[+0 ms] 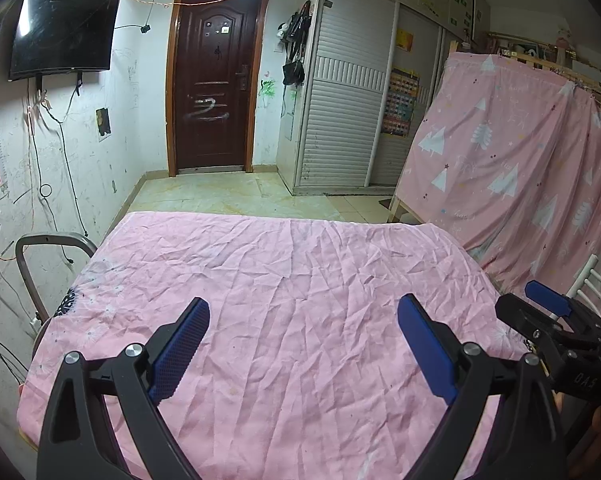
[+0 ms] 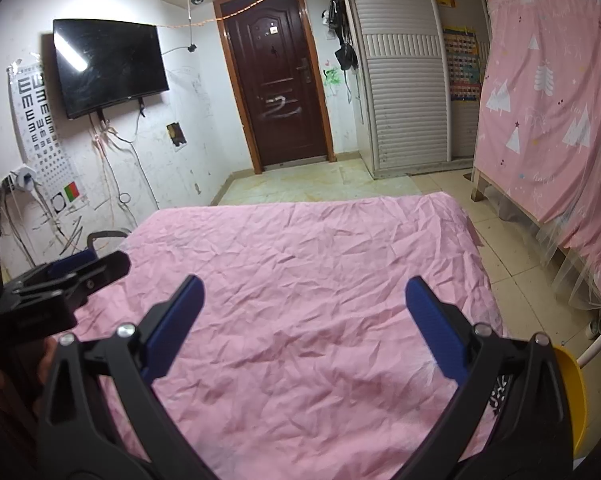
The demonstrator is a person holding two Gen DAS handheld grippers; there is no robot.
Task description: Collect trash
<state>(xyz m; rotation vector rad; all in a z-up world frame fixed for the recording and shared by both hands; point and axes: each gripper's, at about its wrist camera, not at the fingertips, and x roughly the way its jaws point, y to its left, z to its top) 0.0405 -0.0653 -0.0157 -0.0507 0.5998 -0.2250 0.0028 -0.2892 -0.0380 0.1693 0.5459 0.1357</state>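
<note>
Creased pink cloth sheet (image 1: 300, 300), glossy dark wooden door (image 1: 214, 92), textured blue pads (image 1: 180, 352) on matt black tongs

Two hand-held grippers: left hand-held gripper (image 1: 303, 344), right hand-held gripper (image 2: 304, 326); one television (image 2: 108, 66); one door (image 1: 215, 92).

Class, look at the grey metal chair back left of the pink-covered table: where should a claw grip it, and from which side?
Probably the top bar of the chair back, coming from above with the open left claw: it is a thin, level tube, exposed on top, so one finger fits each side.
</note>
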